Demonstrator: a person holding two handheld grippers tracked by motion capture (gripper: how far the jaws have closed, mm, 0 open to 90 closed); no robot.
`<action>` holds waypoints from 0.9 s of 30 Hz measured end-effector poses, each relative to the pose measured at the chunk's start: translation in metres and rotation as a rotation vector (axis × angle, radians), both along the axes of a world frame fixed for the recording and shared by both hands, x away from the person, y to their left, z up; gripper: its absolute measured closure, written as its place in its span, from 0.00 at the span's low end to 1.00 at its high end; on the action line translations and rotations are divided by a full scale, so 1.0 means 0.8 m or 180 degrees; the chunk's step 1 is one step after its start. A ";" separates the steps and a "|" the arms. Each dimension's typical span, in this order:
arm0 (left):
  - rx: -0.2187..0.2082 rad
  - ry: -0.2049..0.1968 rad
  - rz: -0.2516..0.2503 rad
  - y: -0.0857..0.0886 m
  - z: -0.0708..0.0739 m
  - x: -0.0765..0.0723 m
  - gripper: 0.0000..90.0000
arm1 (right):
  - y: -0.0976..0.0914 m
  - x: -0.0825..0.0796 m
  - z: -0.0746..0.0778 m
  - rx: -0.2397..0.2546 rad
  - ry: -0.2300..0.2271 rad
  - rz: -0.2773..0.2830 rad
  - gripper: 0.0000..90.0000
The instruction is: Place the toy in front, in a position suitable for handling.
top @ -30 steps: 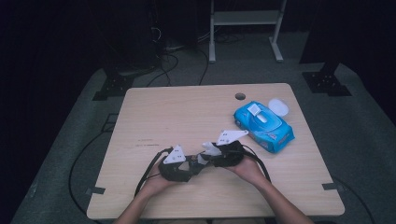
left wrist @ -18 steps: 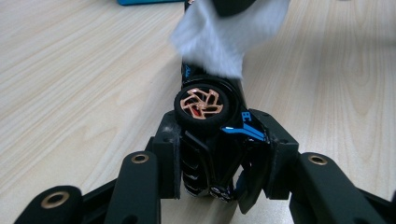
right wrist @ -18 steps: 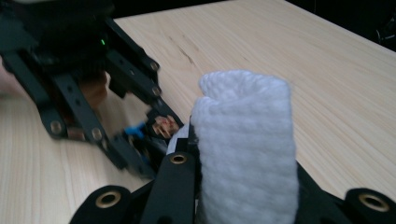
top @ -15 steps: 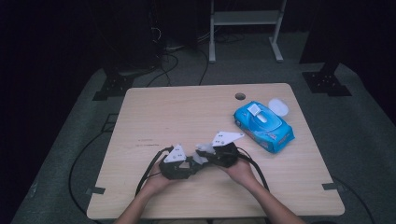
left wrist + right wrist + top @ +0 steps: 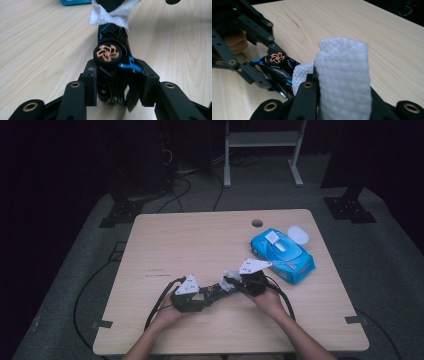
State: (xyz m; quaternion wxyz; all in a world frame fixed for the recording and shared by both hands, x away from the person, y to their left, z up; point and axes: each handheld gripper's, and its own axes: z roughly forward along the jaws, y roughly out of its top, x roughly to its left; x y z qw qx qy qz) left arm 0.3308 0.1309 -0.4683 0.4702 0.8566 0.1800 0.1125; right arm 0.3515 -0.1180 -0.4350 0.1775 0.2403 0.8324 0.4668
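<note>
Now the left gripper (image 5: pixel 212 295) is pinching the black gadget (image 5: pixel 111 58), the right gripper (image 5: pixel 231 281) is clamping a white wipe (image 5: pixel 343 75) beside it; wiping is barely starting

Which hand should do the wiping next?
The right one, probably. The right gripper is shut on the white wipe, already touching the black gadget. The left gripper is shut on that gadget, holding it steady over the table.
</note>
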 end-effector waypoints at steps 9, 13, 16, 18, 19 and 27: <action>0.0014 0.0004 -0.0012 0.001 0.000 0.000 0.65 | 0.035 -0.012 0.000 0.0157 0.0016 0.0211 0.89; -0.0003 0.0012 -0.0004 0.002 0.000 0.000 0.65 | 0.049 -0.009 0.000 0.0100 0.0116 0.0327 0.81; -0.0007 0.0002 -0.0007 0.002 0.000 0.000 0.65 | 0.044 -0.007 0.002 0.0096 0.0134 0.0309 0.63; -0.0011 0.0027 -0.0005 0.002 0.000 0.001 0.65 | 0.036 -0.007 0.007 0.0116 0.0173 0.0307 0.56; -0.0011 0.0026 -0.0003 0.002 0.000 0.001 0.65 | 0.033 -0.008 0.009 0.0110 0.0157 0.0284 0.52; -0.0005 -0.0001 -0.0010 0.002 0.000 0.000 0.65 | 0.005 -0.020 0.008 0.0012 -0.0028 0.0185 0.85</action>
